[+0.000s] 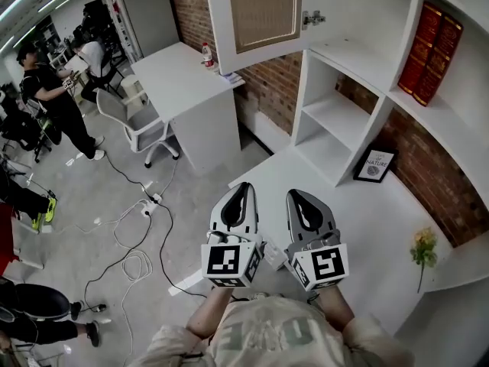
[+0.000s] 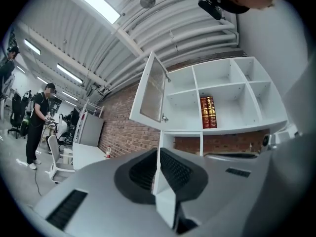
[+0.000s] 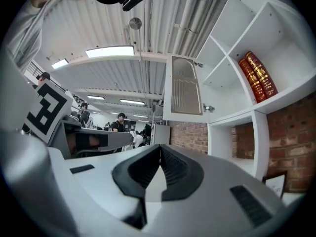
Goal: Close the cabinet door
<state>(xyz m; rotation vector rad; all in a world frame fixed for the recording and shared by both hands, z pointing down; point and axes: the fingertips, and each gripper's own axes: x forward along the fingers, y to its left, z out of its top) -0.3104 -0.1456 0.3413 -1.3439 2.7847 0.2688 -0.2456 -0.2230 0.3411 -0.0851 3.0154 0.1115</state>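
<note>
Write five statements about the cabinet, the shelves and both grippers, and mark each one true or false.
1. The cabinet door stands open. True.
2. The left gripper grips the door. False: it is shut on nothing and well short of the door.
3. Two red books stand side by side in a shelf compartment. True.
4. The right gripper has its jaws wide apart. False: they are together, with nothing between them.
5. The framed picture lies flat on its face. False: it stands upright.
</note>
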